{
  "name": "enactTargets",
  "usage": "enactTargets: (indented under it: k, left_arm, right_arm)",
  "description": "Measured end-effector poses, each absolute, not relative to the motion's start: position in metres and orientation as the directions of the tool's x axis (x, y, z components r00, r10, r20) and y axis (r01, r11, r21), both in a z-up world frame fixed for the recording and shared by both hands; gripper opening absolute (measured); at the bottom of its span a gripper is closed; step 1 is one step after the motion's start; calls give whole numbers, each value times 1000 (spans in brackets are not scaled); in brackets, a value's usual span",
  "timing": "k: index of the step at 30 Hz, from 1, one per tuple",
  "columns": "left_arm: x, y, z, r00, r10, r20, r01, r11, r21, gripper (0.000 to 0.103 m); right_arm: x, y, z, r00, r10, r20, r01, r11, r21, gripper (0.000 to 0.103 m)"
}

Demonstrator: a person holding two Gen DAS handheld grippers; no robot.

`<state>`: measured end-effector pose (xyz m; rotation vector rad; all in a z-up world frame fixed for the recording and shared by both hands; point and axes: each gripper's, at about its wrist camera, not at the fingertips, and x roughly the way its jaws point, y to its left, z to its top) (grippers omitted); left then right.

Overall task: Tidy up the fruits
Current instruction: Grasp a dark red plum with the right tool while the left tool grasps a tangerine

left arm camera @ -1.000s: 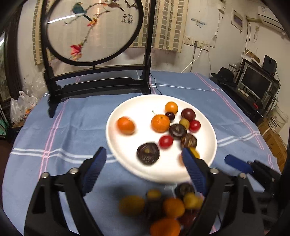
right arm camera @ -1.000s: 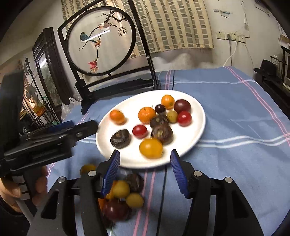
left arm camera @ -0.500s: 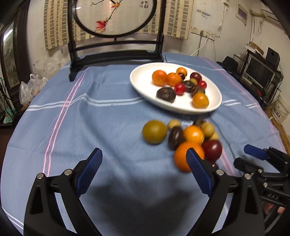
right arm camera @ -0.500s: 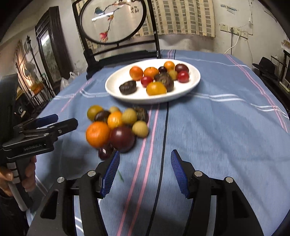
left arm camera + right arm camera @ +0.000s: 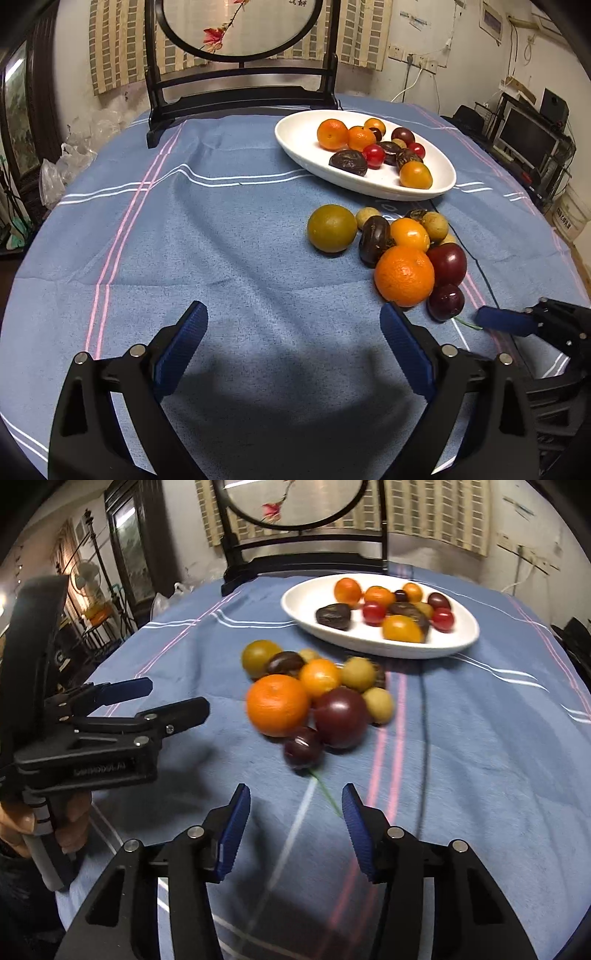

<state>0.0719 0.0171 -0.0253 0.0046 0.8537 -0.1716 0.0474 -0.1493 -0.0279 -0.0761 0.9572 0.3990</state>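
Blue striped tablecloth point(image 5: 229, 236); carved round screen point(image 5: 243, 48) behind, monitor point(image 5: 524, 136) far right. Loose fruit pile point(image 5: 402, 247) near white plate point(image 5: 369, 184). Left gripper point(image 5: 291, 343) spread, empty; right gripper point(image 5: 295, 830) empty, jaws just been closing. Versus earlier: both pulled back, plate farther.

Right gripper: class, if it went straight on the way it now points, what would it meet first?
Probably the small dark red fruit at the near edge of the pile; its green stem already lies between the open fingers. Depth is uncertain.
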Motion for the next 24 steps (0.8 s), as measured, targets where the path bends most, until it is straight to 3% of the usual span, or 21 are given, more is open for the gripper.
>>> enactTargets:
  k: [9, 24]
  left_arm:
    - [74, 23, -27, 635, -151, -758, 131, 988, -87, 92]
    - [71, -22, -33, 580, -192, -792, 254, 966, -48, 91]
  right_arm:
    - [71, -132, -34, 519, 216, -827, -286, 956, 70, 28]
    - [39, -203, -23, 555, 264, -789, -225, 961, 163, 28]
